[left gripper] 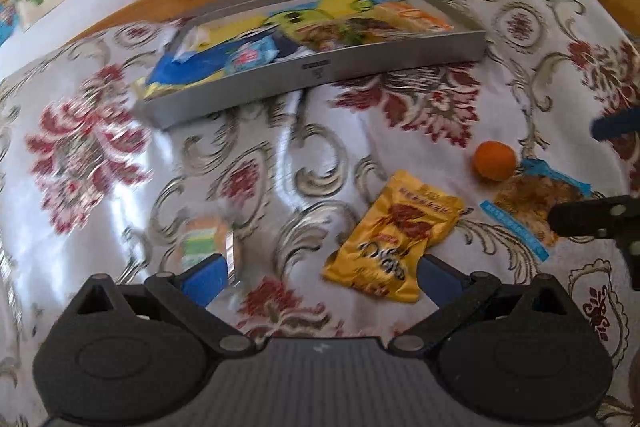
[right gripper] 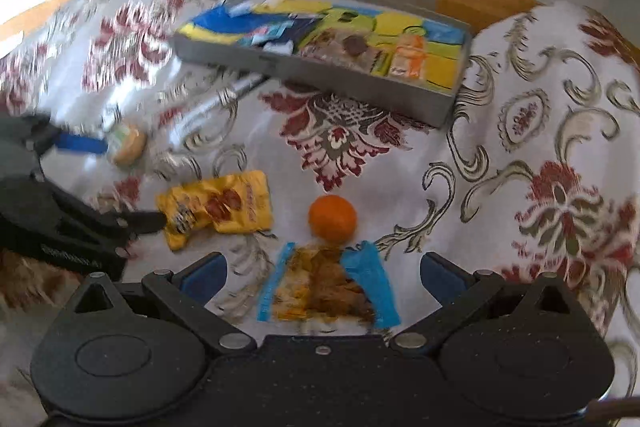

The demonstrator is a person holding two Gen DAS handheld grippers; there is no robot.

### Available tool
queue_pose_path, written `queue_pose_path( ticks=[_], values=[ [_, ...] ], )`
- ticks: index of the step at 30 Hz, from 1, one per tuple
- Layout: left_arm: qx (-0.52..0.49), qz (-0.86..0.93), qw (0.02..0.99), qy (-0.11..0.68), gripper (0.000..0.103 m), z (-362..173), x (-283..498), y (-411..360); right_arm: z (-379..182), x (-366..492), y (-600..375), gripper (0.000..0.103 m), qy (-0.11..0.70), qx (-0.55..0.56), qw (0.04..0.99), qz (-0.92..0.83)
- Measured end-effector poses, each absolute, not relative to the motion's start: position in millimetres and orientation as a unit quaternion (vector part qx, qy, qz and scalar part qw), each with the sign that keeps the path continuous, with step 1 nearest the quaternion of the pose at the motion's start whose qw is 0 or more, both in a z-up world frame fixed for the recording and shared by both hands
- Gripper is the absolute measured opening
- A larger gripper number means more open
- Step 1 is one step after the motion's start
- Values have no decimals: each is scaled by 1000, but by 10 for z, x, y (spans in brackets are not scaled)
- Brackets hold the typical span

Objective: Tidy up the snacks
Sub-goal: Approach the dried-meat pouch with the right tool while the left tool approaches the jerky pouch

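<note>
Grey tray (left gripper: 256, 85) holds several snack packets (left gripper: 384, 23); both tools, left (left gripper: 320, 273) and right (right gripper: 324, 273), spread apart, empty

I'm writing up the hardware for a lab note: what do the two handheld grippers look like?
Both match: the left gripper and right gripper have matte black bodies with two round housings, black linkage bars on silver pivot pins, and blue fingers. White lettering, too blurred to read, marks the left gripper's side in the right wrist view. No cables or sleeves show.

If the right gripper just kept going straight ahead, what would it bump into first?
Probably the blue-edged snack packet, lying between the open right gripper's fingers, then the orange just beyond it. Depth is hard to judge here.
</note>
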State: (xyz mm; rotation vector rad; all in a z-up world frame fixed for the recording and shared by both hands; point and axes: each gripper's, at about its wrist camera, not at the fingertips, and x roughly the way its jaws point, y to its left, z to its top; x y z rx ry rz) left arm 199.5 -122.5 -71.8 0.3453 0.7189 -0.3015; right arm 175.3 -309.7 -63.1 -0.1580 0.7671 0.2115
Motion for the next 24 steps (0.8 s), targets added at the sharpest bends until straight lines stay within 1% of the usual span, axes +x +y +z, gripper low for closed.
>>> queue_pose_path(
  ticks=[3, 9, 13, 19, 24],
  values=[
    [187, -177, 904, 342, 102, -781, 2042, -1333, -699, 1797, -3113, 102, 376, -106, 916, 92],
    [202, -215, 889, 349, 102, -925, 2198, -1477, -763, 1856, -3206, 102, 393, -67, 910, 112],
    [205, -237, 878, 361, 102, -978, 2324, -1491, -816, 1884, -3138, 102, 402, -78, 904, 125],
    [180, -263, 866, 385, 102, -1006, 2483, -1417, -929, 1933, -3034, 102, 417, -104, 893, 133],
    [169, -269, 865, 390, 102, -1012, 2493, -1392, -983, 1966, -2997, 102, 425, -110, 889, 128]
  ],
)
